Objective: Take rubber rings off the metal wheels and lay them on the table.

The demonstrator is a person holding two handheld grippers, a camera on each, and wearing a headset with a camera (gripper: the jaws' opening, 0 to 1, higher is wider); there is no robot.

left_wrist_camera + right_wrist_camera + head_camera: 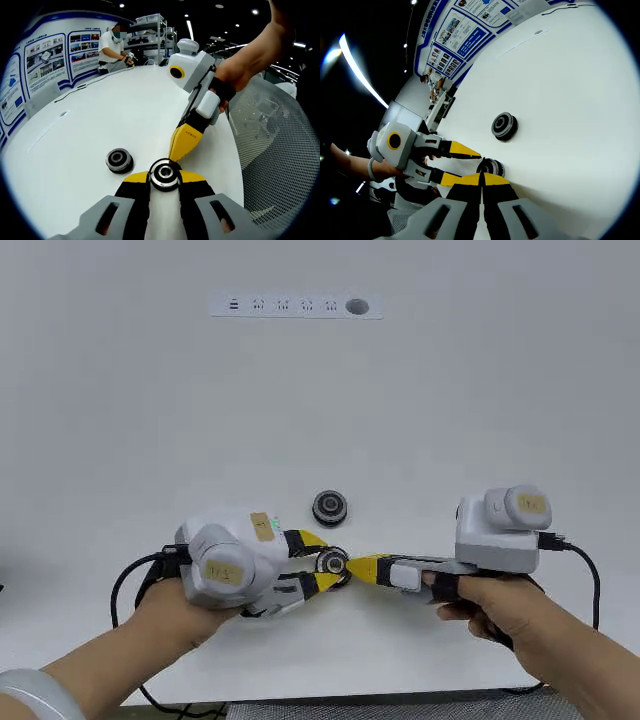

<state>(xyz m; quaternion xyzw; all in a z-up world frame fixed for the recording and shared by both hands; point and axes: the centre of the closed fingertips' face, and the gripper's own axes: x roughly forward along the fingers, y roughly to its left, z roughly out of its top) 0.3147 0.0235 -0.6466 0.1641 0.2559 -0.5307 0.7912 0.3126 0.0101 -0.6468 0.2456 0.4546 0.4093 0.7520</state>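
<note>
Black-ringed metal wheel [333,562] is clamped in the left gripper [322,562], likely steadied for stripping; a second such wheel [330,507] lies at twelve o'clock of it on the white table [420,420]. Left gripper view: jaws part-open around the held wheel. Right gripper view: right gripper [482,176], jaws together, touches its rim; pinching unclear.

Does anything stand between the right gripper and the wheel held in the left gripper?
Nothing visible. The right gripper's shut tips meet the held wheel in the left gripper; the second wheel lies apart on the table.
</note>
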